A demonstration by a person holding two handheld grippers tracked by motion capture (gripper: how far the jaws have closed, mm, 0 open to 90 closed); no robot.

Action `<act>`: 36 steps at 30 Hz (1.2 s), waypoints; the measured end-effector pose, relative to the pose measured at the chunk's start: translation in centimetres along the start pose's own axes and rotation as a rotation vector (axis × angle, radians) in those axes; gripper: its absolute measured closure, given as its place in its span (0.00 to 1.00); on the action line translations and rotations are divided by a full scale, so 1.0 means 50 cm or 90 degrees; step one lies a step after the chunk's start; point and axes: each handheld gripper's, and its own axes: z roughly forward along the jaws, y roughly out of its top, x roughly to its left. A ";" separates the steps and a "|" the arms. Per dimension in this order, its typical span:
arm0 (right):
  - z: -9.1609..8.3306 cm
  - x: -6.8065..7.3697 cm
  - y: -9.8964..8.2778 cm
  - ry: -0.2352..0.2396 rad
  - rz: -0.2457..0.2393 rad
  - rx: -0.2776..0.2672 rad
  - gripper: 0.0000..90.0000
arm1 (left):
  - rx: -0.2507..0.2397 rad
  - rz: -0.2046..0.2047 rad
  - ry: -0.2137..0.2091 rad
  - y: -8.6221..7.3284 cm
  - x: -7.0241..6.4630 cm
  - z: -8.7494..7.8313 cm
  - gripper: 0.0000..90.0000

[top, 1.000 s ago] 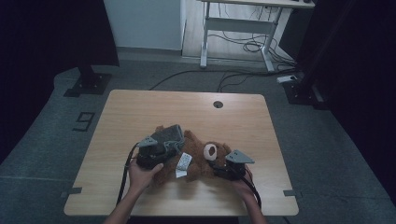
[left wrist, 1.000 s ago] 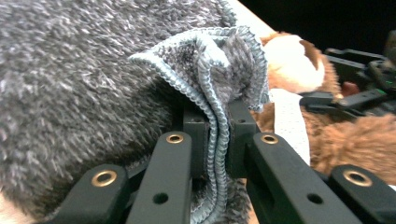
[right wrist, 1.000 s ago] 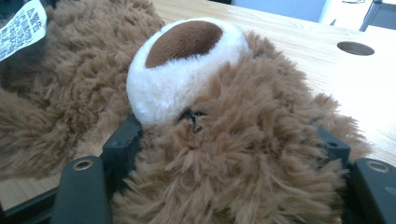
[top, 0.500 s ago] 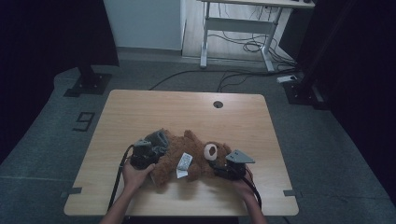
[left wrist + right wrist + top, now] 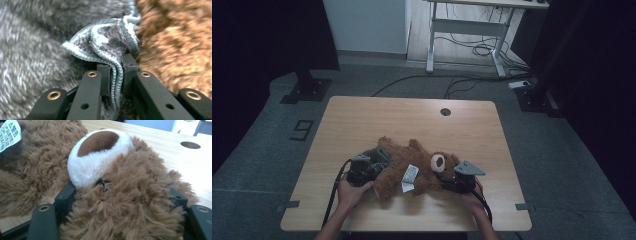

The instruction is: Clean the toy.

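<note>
Brown teddy bear (image 5: 412, 167) lengthwise left-right, head right in right gripper (image 5: 451, 184); left gripper (image 5: 371, 167) pinches grey knit (image 5: 110, 50).

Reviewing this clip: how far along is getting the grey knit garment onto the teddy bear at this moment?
Early to midway, as far as visible. Done: the grey knit garment is bunched at one end of the teddy bear. In hand: the left hand-held gripper pinches the garment's ribbed edge, and the right hand-held gripper is clamped around the bear's head. Left: most of the body remains uncovered.
</note>
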 end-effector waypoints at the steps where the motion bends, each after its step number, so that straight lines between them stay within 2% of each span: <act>1: 0.000 -0.001 0.000 0.001 0.002 0.000 0.33 | -0.005 0.010 0.000 0.002 -0.006 -0.002 0.89; 5: 0.000 -0.002 -0.001 0.001 0.006 0.000 0.33 | -0.031 0.028 -0.011 0.000 -0.021 -0.020 0.90; 9: -0.001 -0.002 -0.001 0.000 0.003 0.000 0.32 | -0.063 0.059 -0.012 -0.021 -0.044 -0.048 0.90; 12: -0.001 -0.002 -0.001 -0.001 0.002 0.001 0.32 | -0.079 0.074 -0.009 -0.037 -0.047 -0.072 0.90; 18: -0.001 -0.001 -0.001 -0.001 0.001 0.000 0.32 | -0.112 0.054 0.001 -0.063 -0.020 -0.131 0.89; 23: -0.001 -0.001 -0.001 -0.001 0.003 0.000 0.32 | -0.114 0.054 0.053 -0.085 0.005 -0.172 0.89; 27: -0.001 -0.001 -0.001 -0.001 0.003 0.000 0.32 | -0.112 0.038 0.097 -0.102 0.027 -0.203 0.88; 30: 0.000 -0.002 -0.001 -0.001 0.004 -0.002 0.32 | -0.089 0.017 0.114 -0.116 0.047 -0.210 0.87; 32: 0.000 -0.002 -0.002 -0.001 0.006 -0.003 0.32 | -0.071 0.013 0.127 -0.126 0.055 -0.205 0.85; 34: 0.000 -0.002 -0.002 -0.001 0.006 -0.003 0.32 | -0.057 0.011 0.141 -0.133 0.059 -0.196 0.80; 35: 0.000 -0.002 -0.002 -0.001 0.006 -0.004 0.31 | -0.057 0.011 0.155 -0.134 0.058 -0.194 0.74; 36: 0.000 -0.002 -0.002 -0.001 0.007 -0.004 0.31 | -0.059 0.019 0.182 -0.134 0.055 -0.193 0.66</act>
